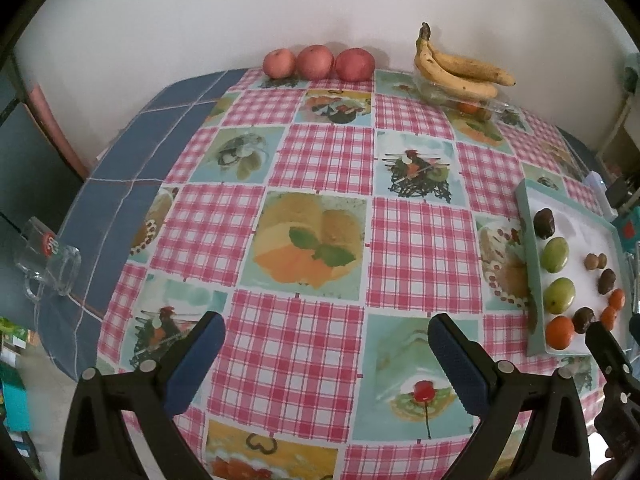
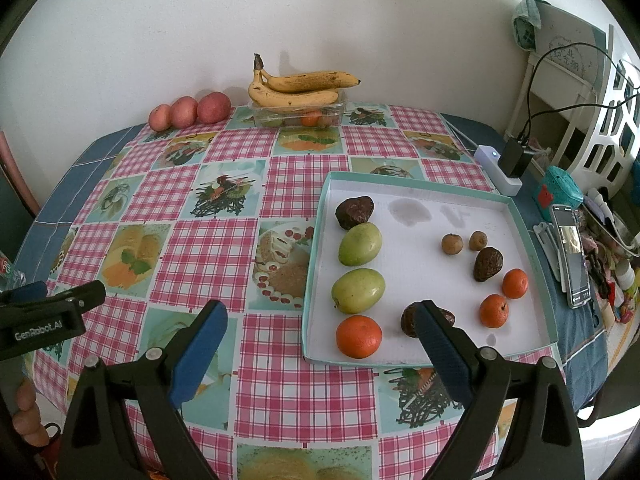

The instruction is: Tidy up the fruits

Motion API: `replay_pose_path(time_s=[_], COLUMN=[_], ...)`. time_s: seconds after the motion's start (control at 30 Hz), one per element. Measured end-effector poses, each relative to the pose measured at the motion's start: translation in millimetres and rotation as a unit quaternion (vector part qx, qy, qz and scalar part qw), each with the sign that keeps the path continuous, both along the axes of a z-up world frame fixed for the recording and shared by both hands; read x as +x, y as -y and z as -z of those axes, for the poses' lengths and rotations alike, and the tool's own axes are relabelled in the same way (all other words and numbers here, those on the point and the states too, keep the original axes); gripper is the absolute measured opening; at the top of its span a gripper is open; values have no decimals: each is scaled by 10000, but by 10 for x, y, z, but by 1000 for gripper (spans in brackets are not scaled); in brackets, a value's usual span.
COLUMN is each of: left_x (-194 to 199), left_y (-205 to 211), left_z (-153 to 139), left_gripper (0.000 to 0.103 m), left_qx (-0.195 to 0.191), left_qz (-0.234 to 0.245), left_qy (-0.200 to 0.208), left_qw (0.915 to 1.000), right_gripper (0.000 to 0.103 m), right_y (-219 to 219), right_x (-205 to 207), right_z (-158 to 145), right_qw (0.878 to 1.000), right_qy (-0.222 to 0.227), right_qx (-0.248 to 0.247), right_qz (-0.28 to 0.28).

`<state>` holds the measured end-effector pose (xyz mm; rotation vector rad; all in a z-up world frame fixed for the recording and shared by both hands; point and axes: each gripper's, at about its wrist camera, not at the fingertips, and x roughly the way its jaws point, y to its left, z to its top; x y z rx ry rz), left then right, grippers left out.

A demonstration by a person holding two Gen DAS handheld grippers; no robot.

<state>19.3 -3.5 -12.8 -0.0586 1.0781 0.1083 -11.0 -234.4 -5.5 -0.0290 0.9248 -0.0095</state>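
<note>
Right wrist view pretty much tells the story: there's a shallow tray (image 2: 524,216) on the checked tablecloth (image 2: 304,384) with fruit partly lined up. Down its left side sit a dark fruit (image 2: 354,212), two green fruits (image 2: 360,244) (image 2: 358,290) and an orange (image 2: 359,336) in a fairly tidy column. Over on the right it's messier: two small brown ones (image 2: 452,244), another dark fruit (image 2: 488,264) and two small oranges (image 2: 515,283) (image 2: 494,311) in a loose arc, plus one more dark fruit (image 2: 410,320) near the front, half hidden behind a finger.

Right gripper (image 2: 320,320) hangs over the tray's front edge, jaws spread wide, nothing in them. Left gripper (image 1: 326,334) is the same, spread and holding nothing, out over bare tablecloth well left of the tray.

At the back by the wall, three apples (image 2: 190,112) sit in a row, and bananas (image 2: 298,88) rest on a clear tub (image 2: 296,114) with a few small fruits inside.

My guess is it's maybe halfway: the left column looks sorted, the right cluster doesn't. Can't tell if the apples and bananas are meant to move.
</note>
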Motion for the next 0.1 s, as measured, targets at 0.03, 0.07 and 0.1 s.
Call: replay_pose_path(time_s=[0.03,0.07,0.1], left_x=[1,1,7], left_y=[-1,0,-6], left_z=[-1,1,4], left_gripper=[103,103,103], left_qx=[-24,-33,-44], left_qz=[6,4,-4], left_qy=[0,-7,-17], left_qw=[10000,10000,10000], right_gripper=[95,95,95], right_y=[0,0,1], right_x=[2,3,4], right_z=[-2,-4,-4], right_qw=[10000,10000,10000], right_qy=[0,0,0], right_qx=[-1,-2,-4], right_qz=[1,-1,-1])
